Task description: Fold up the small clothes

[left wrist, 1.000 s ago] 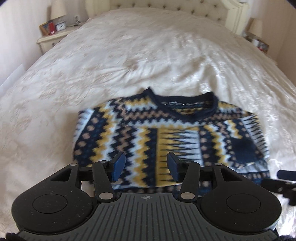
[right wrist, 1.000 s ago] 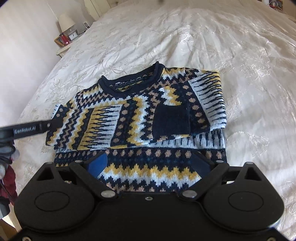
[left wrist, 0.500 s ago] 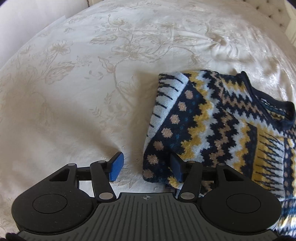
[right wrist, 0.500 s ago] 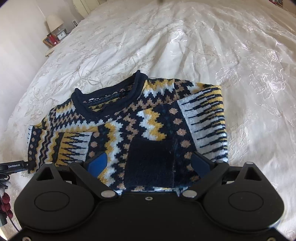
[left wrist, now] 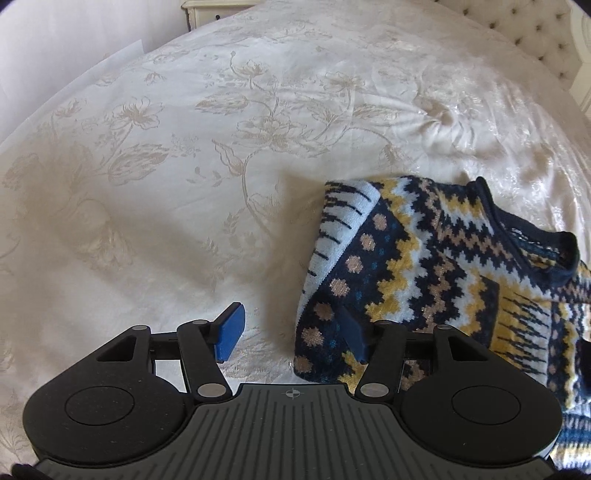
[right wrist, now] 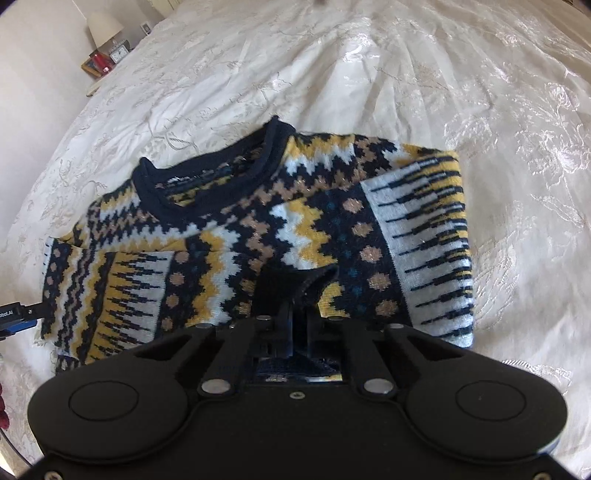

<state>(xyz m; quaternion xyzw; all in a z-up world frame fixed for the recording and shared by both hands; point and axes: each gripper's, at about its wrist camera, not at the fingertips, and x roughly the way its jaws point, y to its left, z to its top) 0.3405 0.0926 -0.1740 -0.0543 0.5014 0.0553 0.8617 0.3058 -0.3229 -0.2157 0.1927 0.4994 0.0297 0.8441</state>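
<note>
Two tools on one jumper (right wrist: 258, 229), and it lies on the cream floral bedspread (left wrist: 184, 166) with both sleeves folded in across the chest. The right tool (right wrist: 291, 325) has just snapped together, and in its own view the fingers are pinched on the dark navy cuff (right wrist: 295, 284) of the folded sleeve, the cloth puckering up right at the tips. Over at the jumper's other edge, the left tool (left wrist: 291, 338) stands with its fingers apart: the blue pad (left wrist: 231, 336) sits over bare bedspread, clear of the knit, while the other finger lies against the patterned fold at the corner, so that edge runs between them with nothing clamped. From the right camera the left tool's tip (right wrist: 22, 317) shows just beside the jumper's far side. A bedside lamp (right wrist: 105, 27) and small clock (right wrist: 119, 54) stand beyond the bed
</note>
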